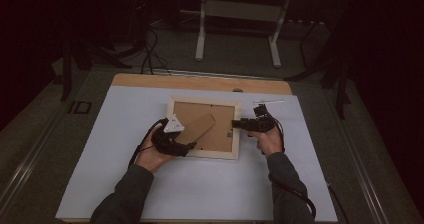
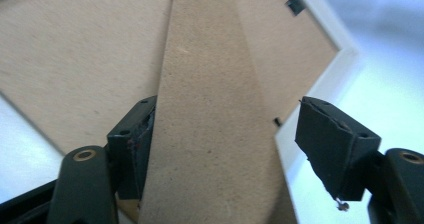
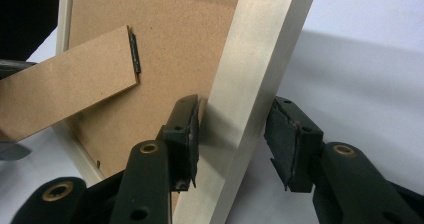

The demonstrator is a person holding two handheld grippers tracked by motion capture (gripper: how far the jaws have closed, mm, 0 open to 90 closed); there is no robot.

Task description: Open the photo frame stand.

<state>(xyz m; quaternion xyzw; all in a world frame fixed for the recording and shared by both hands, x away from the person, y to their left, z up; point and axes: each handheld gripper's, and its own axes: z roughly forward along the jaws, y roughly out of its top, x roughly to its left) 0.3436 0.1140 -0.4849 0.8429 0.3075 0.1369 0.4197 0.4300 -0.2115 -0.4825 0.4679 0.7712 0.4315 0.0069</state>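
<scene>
You are working on the picture frame (image 1: 204, 127), which is lying face down near the middle of the white sheet (image 1: 125, 184), its brown backing up and its cardboard stand (image 1: 200, 128) swung out from the back. Your left gripper (image 2: 225, 139) is straddling that stand at the frame's near left corner with its jaws spread: one pad (image 2: 145, 134) is lying against the stand's edge, the other is standing clear of it. Your right gripper (image 3: 232, 134) is straddling the frame's right rail (image 3: 250, 99); the left pad looks to be touching, the right one is showing a gap, so I am reading it as not clamped. By my judgement you are at the stand-handling step; next you are needing a firm hold on the rail before moving the stand. The right gripper view is revealing the stand's dark hinge (image 3: 133, 51), while the high view is giving the frame's squareness to the sheet
</scene>
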